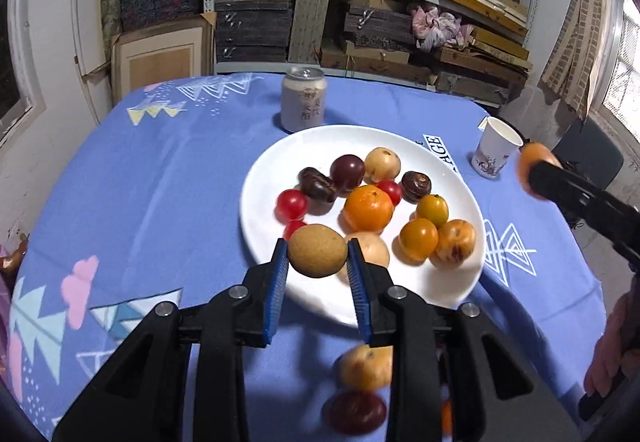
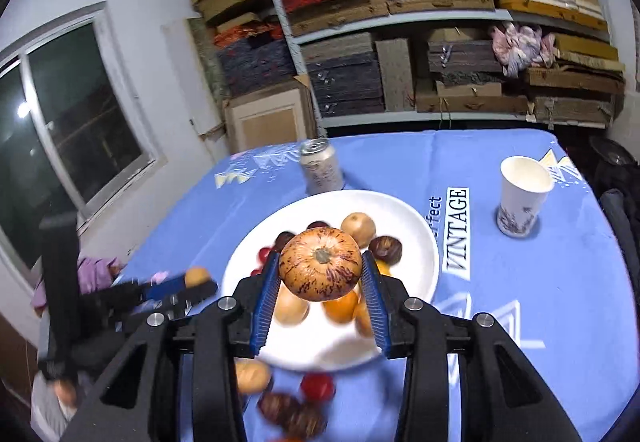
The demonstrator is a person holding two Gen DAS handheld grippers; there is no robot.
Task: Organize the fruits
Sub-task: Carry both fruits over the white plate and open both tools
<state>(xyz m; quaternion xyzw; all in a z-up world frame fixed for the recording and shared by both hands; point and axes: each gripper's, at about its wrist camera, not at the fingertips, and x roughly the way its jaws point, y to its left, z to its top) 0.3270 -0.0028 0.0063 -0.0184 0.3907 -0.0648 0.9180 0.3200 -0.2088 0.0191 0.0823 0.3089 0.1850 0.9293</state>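
Between both jaws, pinched fruit

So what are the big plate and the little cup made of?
The plate looks like glazed ceramic: plain white, smooth and shiny, though it could be hard plastic. The cup looks like paper: thin rim, matte white inside, a printed pattern on its side.

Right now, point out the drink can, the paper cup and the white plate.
drink can (image 1: 303,104), left wrist view, middle of its side wall.
paper cup (image 2: 520,198), right wrist view, outer wall below the rim.
white plate (image 1: 272,178), left wrist view, bare rim left of the fruit.
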